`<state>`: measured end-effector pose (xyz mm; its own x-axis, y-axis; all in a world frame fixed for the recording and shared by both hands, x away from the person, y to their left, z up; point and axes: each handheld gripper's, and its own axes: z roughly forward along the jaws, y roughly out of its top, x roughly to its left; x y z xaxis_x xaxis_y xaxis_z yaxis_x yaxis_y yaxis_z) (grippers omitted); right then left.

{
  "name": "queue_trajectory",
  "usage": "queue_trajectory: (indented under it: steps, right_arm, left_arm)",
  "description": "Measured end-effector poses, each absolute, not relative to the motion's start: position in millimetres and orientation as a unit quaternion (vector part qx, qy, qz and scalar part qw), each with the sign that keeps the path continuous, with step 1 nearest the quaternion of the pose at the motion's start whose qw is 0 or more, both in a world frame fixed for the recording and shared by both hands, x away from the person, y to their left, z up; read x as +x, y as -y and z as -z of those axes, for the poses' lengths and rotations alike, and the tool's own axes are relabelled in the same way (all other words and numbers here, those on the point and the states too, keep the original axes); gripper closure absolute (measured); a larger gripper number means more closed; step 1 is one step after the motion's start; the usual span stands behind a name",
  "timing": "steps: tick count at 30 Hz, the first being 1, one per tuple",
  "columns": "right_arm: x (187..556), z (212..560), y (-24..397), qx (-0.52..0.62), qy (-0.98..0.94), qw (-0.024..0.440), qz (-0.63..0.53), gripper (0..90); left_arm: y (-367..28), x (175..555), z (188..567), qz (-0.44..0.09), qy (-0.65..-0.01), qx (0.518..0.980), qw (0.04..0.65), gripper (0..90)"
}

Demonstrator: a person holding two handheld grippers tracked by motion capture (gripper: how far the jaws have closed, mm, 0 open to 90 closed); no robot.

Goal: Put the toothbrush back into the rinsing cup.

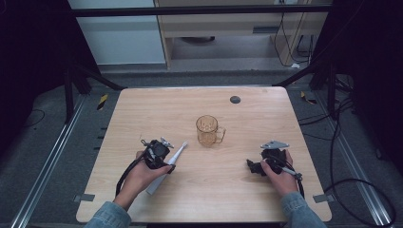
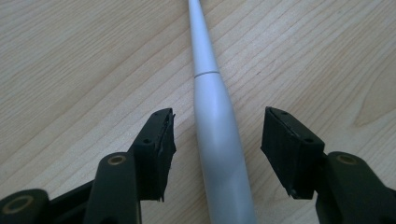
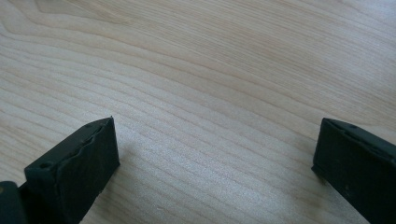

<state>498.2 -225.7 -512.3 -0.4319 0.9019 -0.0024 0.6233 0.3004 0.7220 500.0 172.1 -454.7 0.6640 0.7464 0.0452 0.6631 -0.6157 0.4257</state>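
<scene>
A white electric toothbrush lies flat on the wooden table, its slim neck pointing toward the far right. My left gripper is lowered over its handle. In the left gripper view the toothbrush handle runs between the two black pads, with a gap of bare wood on each side, so the left gripper is open around it. My right gripper rests low at the right of the table. In its own view the right gripper is wide open with just wood grain between its jaws.
An amber see-through mug stands upright near the table's middle, handle to the right, just beyond the toothbrush's tip. A small dark round cap sits in the tabletop farther back. Black frame legs and cables flank the table.
</scene>
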Motion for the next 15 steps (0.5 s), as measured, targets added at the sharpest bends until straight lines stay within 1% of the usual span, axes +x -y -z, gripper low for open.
queue_trajectory:
  steps: [15]
  right_arm:
    - [498.2, 512.5, 225.8, 0.489, -0.779, 0.211, -0.331, 0.3]
  left_arm:
    - [-169.7, 505.8, 462.3, -0.097, -0.396, 0.896, 0.173, 48.2]
